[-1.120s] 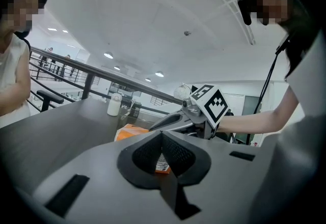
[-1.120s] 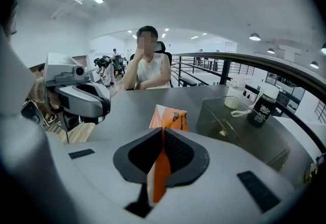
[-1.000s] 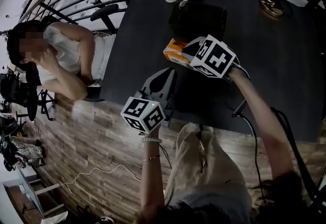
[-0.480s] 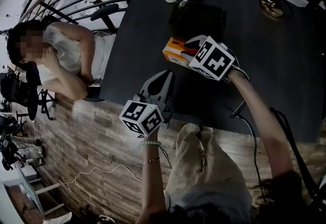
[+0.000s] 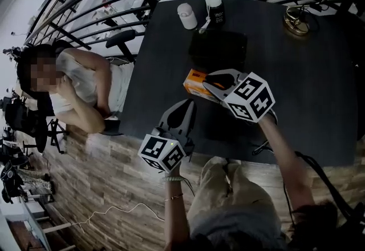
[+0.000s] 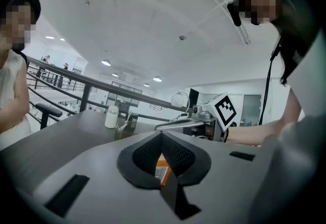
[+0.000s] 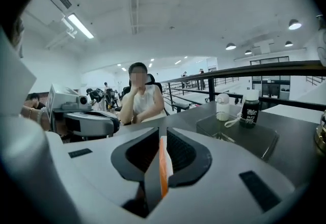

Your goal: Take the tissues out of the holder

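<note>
Head view: right gripper point(image 5: 215, 80) jaws closing on the pack point(image 5: 195, 81), which lies outside the tray point(image 5: 218, 49); left gripper point(image 5: 185, 112) shut, empty; removal looks nearly done.

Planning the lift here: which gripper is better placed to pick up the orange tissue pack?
Right. The right gripper is at the tissue pack, its jaws closing with the pack's edge between them. The left gripper hangs apart near the table edge, jaws together and empty.

Dark table point(image 5: 319, 90) beside black railing point(image 5: 85, 21), wood-plank floor point(image 5: 97, 187), ceiling lights point(image 7: 80, 25) overhead.
</note>
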`<act>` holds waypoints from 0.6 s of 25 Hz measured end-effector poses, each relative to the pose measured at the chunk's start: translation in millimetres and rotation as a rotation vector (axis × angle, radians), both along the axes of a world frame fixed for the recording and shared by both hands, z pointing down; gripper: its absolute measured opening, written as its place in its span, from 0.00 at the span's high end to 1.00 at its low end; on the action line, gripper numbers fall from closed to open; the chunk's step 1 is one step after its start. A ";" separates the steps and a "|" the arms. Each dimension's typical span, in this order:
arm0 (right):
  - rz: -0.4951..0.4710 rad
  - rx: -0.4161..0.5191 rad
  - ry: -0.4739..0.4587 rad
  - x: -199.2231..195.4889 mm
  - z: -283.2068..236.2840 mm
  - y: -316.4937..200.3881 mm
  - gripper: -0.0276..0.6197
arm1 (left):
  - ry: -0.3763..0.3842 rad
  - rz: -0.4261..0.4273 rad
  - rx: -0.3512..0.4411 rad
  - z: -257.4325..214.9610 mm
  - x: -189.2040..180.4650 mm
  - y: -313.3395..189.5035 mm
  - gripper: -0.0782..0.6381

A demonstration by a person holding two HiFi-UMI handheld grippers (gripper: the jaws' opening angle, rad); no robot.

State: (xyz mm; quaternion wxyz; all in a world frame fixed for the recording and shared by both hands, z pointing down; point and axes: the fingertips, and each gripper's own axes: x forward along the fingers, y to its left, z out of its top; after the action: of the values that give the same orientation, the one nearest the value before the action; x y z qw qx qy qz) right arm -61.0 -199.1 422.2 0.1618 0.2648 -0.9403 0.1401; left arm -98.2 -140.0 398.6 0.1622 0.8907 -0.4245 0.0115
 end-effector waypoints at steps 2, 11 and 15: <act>0.030 0.024 -0.032 5.2 -10.4 2.5 0.90 | -0.010 0.025 0.022 -8.0 5.5 -4.1 0.88; 0.157 0.083 -0.158 29.8 -64.3 16.8 0.93 | -0.028 0.142 0.106 -51.5 31.0 -7.7 0.88; 0.193 0.132 -0.152 32.3 -80.3 25.4 0.94 | -0.038 0.174 0.135 -65.5 35.3 -4.7 0.88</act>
State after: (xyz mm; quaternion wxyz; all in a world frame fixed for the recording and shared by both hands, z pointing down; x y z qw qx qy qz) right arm -28.6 -173.8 342.0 0.0578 0.3528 -0.9271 0.1124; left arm -62.9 -144.6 333.2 0.0921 0.9327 -0.3485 0.0136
